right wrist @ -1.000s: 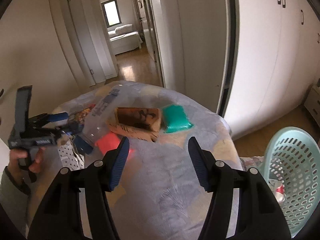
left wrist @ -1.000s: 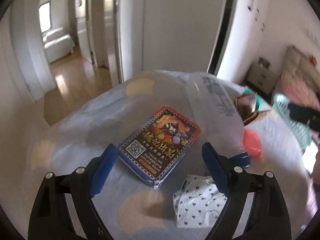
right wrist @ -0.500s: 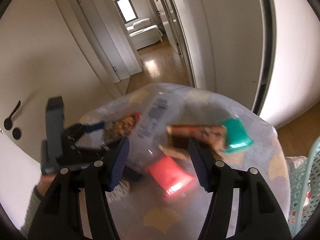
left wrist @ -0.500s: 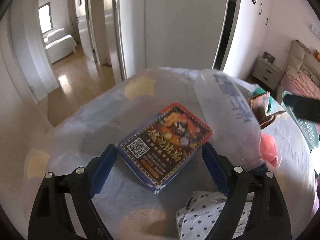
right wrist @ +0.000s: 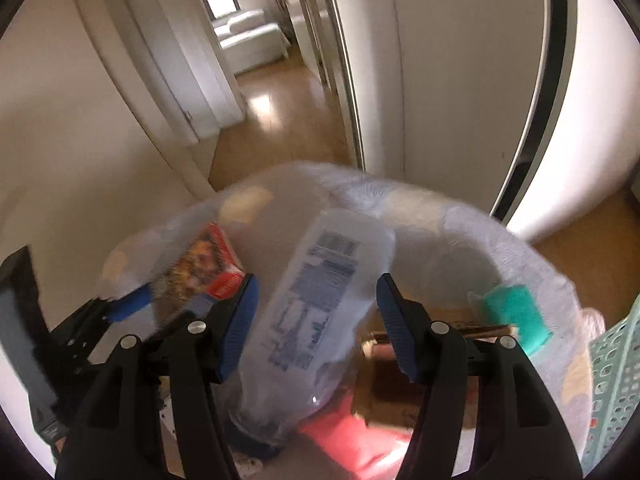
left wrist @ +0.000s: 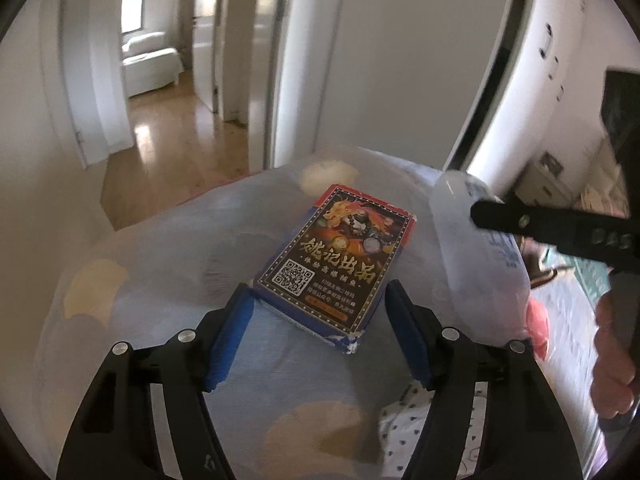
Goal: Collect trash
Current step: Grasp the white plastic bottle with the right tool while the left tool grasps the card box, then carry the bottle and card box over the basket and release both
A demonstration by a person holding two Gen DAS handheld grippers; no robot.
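Note:
A dark playing-card box (left wrist: pixel 340 256) with a red dragon picture lies flat on the blue-and-yellow cloth (left wrist: pixel 160 280). Its near end is between the blue pads of my left gripper (left wrist: pixel 318 286). The jaws are closing, and the pads stand close at the box's sides without visibly pressing. A clear plastic bottle (right wrist: pixel 316 304) with a blue printed label lies beside the box, cap end towards me. My right gripper (right wrist: pixel 316 280) hovers open over it, with a gap at each side. The left wrist view shows the bottle (left wrist: pixel 480 264) under the right gripper's black body.
A red packet (right wrist: pixel 352 436), a brown box (right wrist: pixel 420 360) and a green packet (right wrist: pixel 516 316) lie right of the bottle. A teal perforated basket (right wrist: pixel 616 372) stands at the right edge. A white spotted cloth (left wrist: pixel 420 440) lies near me. Behind the table are a doorway and white wardrobes.
My left gripper has slid forward around the card box and its jaws have narrowed. My right gripper has swung left from the bare cloth to above the bottle.

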